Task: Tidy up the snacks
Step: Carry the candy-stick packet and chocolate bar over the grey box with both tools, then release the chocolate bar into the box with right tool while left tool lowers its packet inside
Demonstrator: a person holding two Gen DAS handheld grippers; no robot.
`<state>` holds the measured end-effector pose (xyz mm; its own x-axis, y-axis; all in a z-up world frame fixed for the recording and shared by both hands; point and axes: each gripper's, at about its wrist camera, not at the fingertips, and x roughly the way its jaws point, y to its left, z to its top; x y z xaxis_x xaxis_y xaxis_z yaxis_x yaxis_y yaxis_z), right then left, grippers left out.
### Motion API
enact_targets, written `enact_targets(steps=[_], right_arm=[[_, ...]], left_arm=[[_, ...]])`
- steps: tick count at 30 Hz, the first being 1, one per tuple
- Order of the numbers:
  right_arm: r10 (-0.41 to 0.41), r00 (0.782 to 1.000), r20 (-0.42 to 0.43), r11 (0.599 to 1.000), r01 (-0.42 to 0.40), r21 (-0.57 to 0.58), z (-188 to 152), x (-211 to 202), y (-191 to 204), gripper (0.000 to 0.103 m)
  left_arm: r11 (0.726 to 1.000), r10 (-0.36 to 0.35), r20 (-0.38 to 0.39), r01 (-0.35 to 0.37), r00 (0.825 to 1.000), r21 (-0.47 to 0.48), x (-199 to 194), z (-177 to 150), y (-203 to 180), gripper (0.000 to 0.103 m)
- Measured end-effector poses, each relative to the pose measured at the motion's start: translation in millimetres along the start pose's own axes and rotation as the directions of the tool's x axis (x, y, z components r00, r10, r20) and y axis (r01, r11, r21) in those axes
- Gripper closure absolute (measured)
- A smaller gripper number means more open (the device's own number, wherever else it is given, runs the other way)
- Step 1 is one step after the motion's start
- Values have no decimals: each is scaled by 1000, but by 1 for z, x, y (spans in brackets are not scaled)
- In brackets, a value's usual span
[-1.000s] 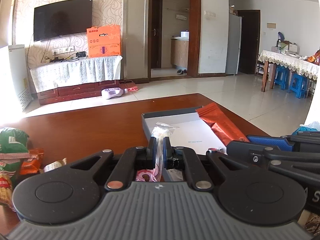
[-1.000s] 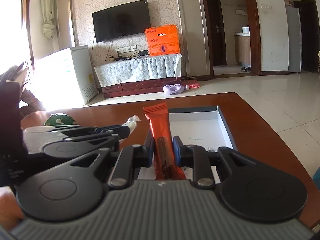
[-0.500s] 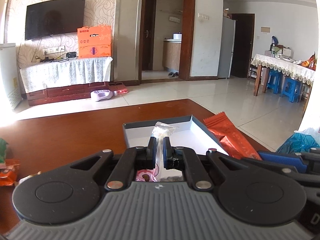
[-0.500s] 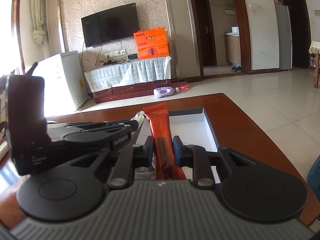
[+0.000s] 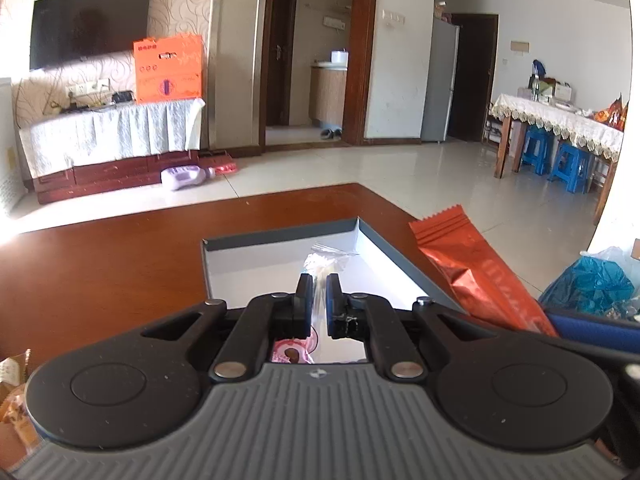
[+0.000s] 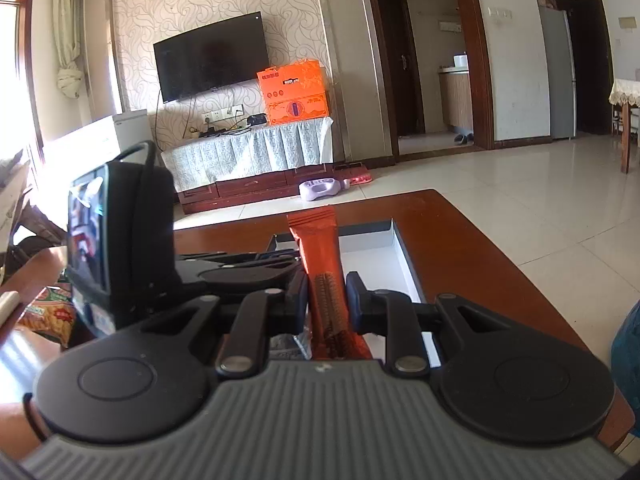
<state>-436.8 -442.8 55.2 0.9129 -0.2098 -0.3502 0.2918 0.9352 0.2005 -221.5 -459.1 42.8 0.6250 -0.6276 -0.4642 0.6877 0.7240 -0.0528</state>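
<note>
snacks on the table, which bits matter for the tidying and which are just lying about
Part of the job:
- clear-wrapped snack in the left tongs
- orange snack bar in the right tongs
- open white-lined box on the table
- snack packets at the table's left

Just lying about:
- blue plastic bag
- purple bottle on the floor
- orange carton
- TV

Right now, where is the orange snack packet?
The orange snack packet is clamped upright in the right gripper, above the near end of the open box; in the left wrist view it stands right of the box.
</note>
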Motion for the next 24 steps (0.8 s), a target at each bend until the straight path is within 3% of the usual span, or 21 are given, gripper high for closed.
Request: enact_targets(steps=[10,24], right_arm=[[11,1000,-15,1000,-10,17,4,6,-4,80],[-13,998,-57,1000,13,5,-1,15,-7,80]], left_arm=[[1000,8,-70,-7,998,21,33,1,9,95],[999,-13,-74,16,997,45,29,-10,12,94]])
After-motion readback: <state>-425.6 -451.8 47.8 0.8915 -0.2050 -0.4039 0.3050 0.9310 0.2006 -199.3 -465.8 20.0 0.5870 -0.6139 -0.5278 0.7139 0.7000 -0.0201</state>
